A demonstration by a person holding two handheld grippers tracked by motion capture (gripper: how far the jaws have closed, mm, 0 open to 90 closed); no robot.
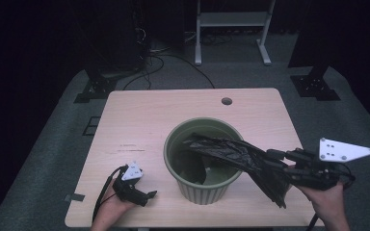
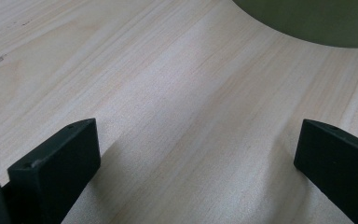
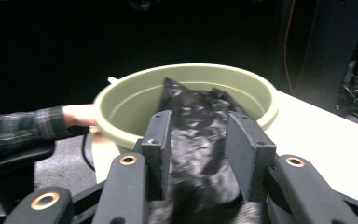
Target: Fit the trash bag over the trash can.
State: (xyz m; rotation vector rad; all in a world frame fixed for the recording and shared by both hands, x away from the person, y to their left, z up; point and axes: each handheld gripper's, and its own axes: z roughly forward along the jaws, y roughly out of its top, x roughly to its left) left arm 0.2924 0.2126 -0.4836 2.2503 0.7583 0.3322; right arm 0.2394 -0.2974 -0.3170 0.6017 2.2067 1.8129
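Right tongs (image 3: 198, 140) clamped on black bag (image 1: 236, 156) over green bin (image 1: 203, 192) (left tongs (image 2: 198, 154) apart, table-level).

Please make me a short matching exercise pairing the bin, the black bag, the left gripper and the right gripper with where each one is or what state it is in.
Things:
1. bin
2. black bag
3. left gripper
4. right gripper

Places or states:
A. fingers wide apart over bare table, nothing between them
B. stands upright on the table, green
C. closed on crumpled plastic
D. draped over the rim, partly inside

Pairs: 1-B, 2-D, 3-A, 4-C
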